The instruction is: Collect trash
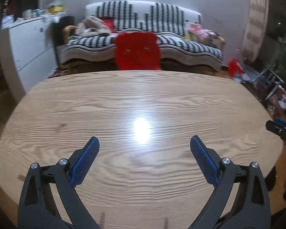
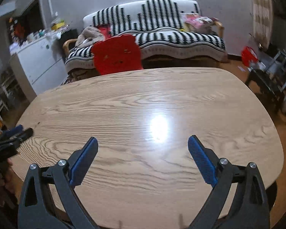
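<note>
left gripper: your jaws wide apart, nothing held
right gripper: same, spread wide, nothing held
table: bare wood under both
red chair: behind far edge
sofa: beyond chair, clutter on it

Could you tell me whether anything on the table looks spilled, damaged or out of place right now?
Nothing stands out: the wooden table shows only a light glare, and both the left gripper and the right gripper are open with nothing between the fingers.
</note>
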A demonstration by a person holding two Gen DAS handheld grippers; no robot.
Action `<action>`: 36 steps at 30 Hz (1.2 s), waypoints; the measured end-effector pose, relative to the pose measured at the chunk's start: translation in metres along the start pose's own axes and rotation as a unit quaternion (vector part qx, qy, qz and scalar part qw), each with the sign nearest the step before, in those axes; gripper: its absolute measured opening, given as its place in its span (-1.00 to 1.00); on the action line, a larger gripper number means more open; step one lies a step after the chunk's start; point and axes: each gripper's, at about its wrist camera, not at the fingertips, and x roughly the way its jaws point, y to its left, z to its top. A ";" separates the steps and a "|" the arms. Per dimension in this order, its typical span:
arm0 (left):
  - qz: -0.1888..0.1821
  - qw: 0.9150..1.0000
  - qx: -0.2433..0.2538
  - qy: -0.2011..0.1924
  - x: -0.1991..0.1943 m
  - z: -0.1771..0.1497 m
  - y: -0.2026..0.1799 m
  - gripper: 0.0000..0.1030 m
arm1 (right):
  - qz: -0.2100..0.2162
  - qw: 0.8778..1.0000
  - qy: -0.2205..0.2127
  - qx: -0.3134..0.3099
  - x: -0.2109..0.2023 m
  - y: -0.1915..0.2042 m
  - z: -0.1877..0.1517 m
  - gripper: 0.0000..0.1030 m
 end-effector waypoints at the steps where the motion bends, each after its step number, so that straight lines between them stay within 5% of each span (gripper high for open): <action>1: 0.013 1.000 -0.005 0.003 0.000 -0.001 0.009 0.82 | -0.002 1.000 0.000 0.003 0.003 0.002 0.002 0.78; 10: 0.027 0.999 -0.021 0.018 0.007 0.005 0.051 0.82 | -0.020 0.999 0.021 0.014 0.023 0.007 -0.003 0.78; 36: 0.031 0.999 -0.010 0.025 0.009 0.002 0.038 0.82 | -0.024 0.999 0.035 -0.011 0.023 0.002 -0.016 0.79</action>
